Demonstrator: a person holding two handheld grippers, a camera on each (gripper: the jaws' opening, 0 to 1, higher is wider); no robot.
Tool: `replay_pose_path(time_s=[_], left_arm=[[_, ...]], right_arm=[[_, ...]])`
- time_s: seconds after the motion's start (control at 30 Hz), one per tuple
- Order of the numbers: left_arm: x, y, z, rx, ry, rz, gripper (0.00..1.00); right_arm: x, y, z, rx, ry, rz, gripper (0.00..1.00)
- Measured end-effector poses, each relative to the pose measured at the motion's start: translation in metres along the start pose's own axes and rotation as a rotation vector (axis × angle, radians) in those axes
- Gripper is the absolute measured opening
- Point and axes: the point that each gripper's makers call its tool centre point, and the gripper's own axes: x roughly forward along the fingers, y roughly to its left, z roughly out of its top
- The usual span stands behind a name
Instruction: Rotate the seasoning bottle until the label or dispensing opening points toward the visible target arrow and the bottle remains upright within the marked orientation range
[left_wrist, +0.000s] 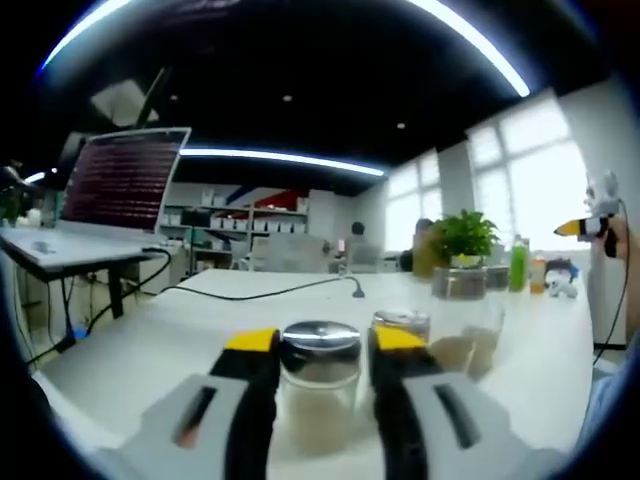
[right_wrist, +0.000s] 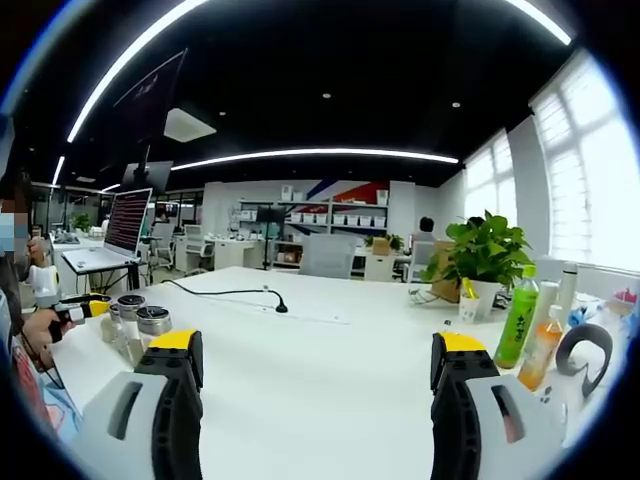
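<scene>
A clear seasoning bottle (left_wrist: 320, 385) with a shiny silver lid and pale contents stands upright on the white table (left_wrist: 200, 320). My left gripper (left_wrist: 322, 345) is shut on it, its yellow-tipped black jaws pressed against both sides. No label shows on the bottle. A second silver-lidded bottle (left_wrist: 400, 322) stands just behind the right jaw. My right gripper (right_wrist: 315, 350) is open wide over bare table, nothing between its jaws. Far left in the right gripper view, the left gripper (right_wrist: 85, 310) sits by the two bottles (right_wrist: 152, 325). The right gripper (left_wrist: 590, 228) shows at the far right of the left gripper view.
A clear glass (left_wrist: 468, 335) stands right of the bottles. An open laptop (left_wrist: 125, 185) sits on a side desk. A black cable (right_wrist: 235, 293) crosses the table. A potted plant (right_wrist: 485, 255), a green drink bottle (right_wrist: 518, 318) and an orange bottle (right_wrist: 541, 350) stand at the right.
</scene>
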Motion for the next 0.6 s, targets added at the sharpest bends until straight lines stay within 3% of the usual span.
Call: replay_pose_path(time_s=[0.6], left_arm=[[-0.0037,-0.0026,-0.0011,0.029,-0.005,-0.046,0.32]], right_arm=[[0.0,0.0004,0.0001,0.0,0.0,0.001,0.98]])
